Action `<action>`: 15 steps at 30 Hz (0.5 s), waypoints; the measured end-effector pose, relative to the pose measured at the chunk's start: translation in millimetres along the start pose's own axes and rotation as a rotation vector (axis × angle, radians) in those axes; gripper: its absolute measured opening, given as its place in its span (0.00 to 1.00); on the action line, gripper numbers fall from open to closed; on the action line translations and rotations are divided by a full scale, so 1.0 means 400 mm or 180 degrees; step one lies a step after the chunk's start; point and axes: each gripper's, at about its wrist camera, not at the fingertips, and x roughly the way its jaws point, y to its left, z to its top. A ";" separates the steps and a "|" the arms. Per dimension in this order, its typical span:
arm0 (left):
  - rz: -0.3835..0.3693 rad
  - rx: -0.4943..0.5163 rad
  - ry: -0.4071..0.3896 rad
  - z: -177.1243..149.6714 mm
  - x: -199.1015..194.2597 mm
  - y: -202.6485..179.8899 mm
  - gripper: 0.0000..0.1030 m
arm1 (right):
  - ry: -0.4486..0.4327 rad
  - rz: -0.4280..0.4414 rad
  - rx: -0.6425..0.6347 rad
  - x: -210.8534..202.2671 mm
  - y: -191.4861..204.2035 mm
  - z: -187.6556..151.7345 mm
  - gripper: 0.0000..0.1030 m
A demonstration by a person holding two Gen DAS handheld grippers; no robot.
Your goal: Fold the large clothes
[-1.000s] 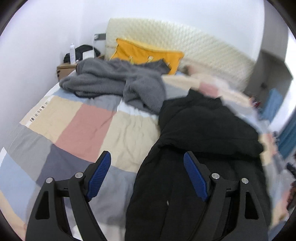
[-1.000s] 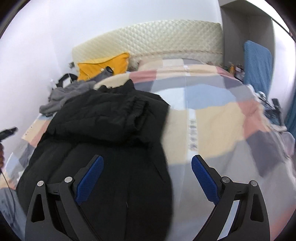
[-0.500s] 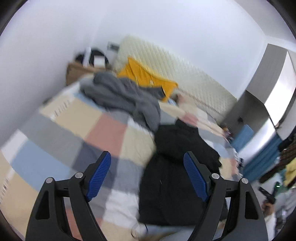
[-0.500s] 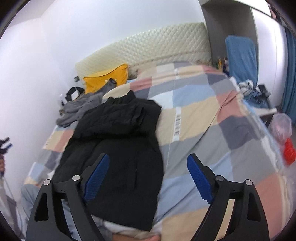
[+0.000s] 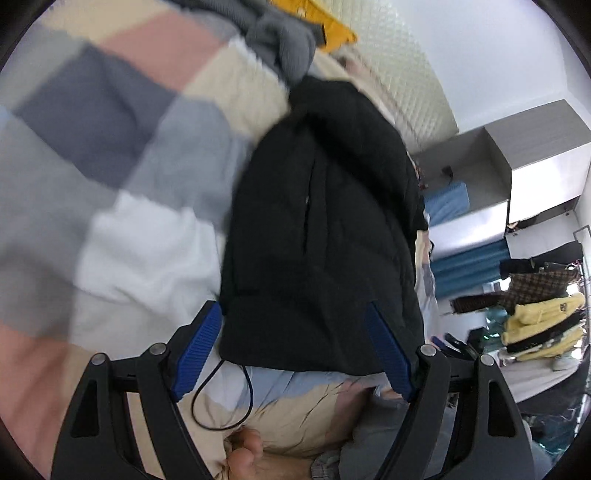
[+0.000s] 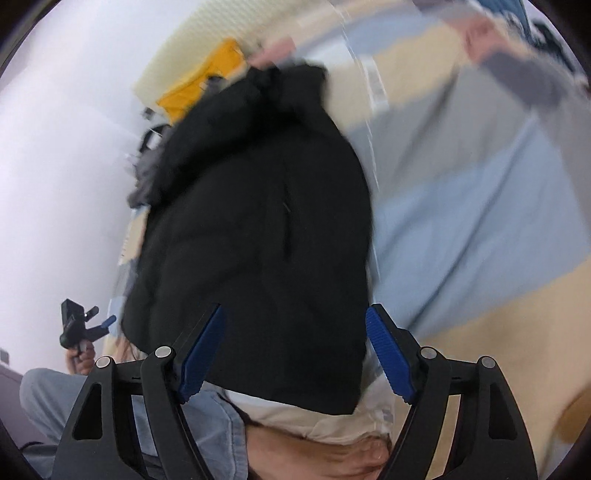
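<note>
Patchwork bedspread (image 5: 122,155) covering the bed; grey garment (image 5: 284,48) and yellow pillow (image 5: 332,26) near the quilted headboard (image 5: 406,74); hanging clothes (image 5: 539,321) at right.

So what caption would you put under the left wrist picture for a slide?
Open left gripper poised over the near hem of a black jacket lying on a patchwork quilt.

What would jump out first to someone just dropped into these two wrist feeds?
The big black jacket dominates both views, lying lengthwise on the patchwork quilt with its hem toward the cameras. Both the left gripper and the right gripper are wide open and framing that hem, holding nothing. Beyond the collar lie a grey garment and a yellow pillow, against the padded headboard.
</note>
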 end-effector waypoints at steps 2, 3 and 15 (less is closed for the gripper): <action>-0.0051 -0.0044 0.0066 -0.004 0.036 0.014 0.77 | 0.0158 -0.0017 0.0115 0.043 -0.026 -0.006 0.75; -0.0089 -0.0077 0.0105 -0.007 0.053 0.024 0.77 | 0.0215 -0.0032 0.0177 0.060 -0.041 -0.008 0.75; -0.0203 -0.0341 0.0397 -0.007 0.117 0.077 0.79 | 0.0356 0.0577 0.0130 0.104 0.029 0.014 0.77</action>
